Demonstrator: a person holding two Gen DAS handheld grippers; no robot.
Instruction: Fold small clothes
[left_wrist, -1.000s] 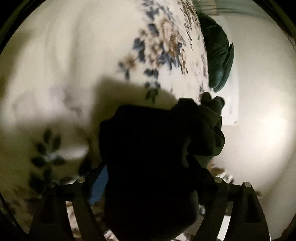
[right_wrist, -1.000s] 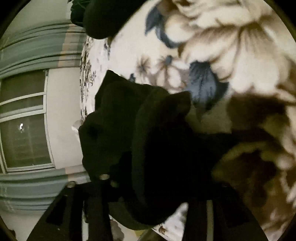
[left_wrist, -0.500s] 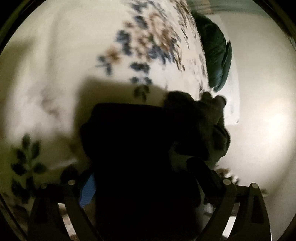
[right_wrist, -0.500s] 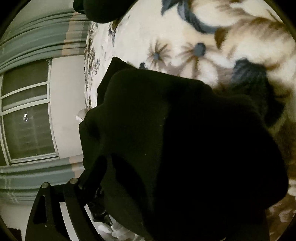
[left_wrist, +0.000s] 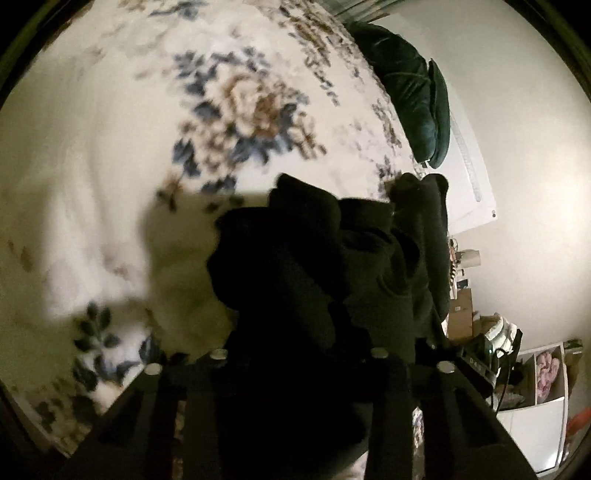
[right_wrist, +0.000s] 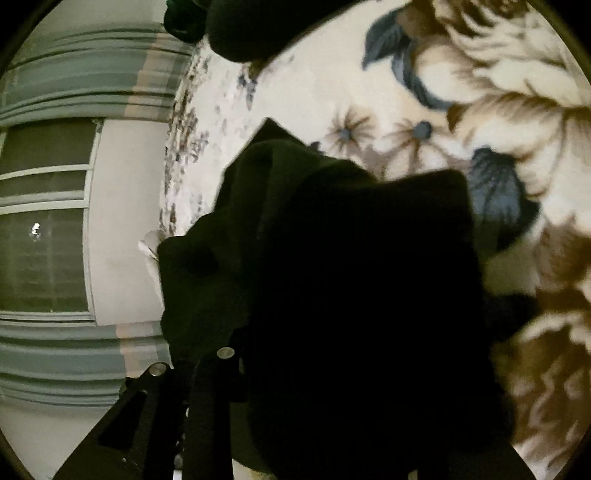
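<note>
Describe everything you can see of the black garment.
The black garment is small, of dark, soft, matte cloth, bunched into thick folds, with no clear shape or print visible. It hangs over the floral blanket, casting a shadow on it. Its near part sits between the jaws of the left gripper, which are closing on it. In the right wrist view it fills the centre and hides one finger of the right gripper, also closing.

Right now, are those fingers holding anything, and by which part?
Both close on the black garment, bunched between each pair. Which part of it cannot be told.
</note>
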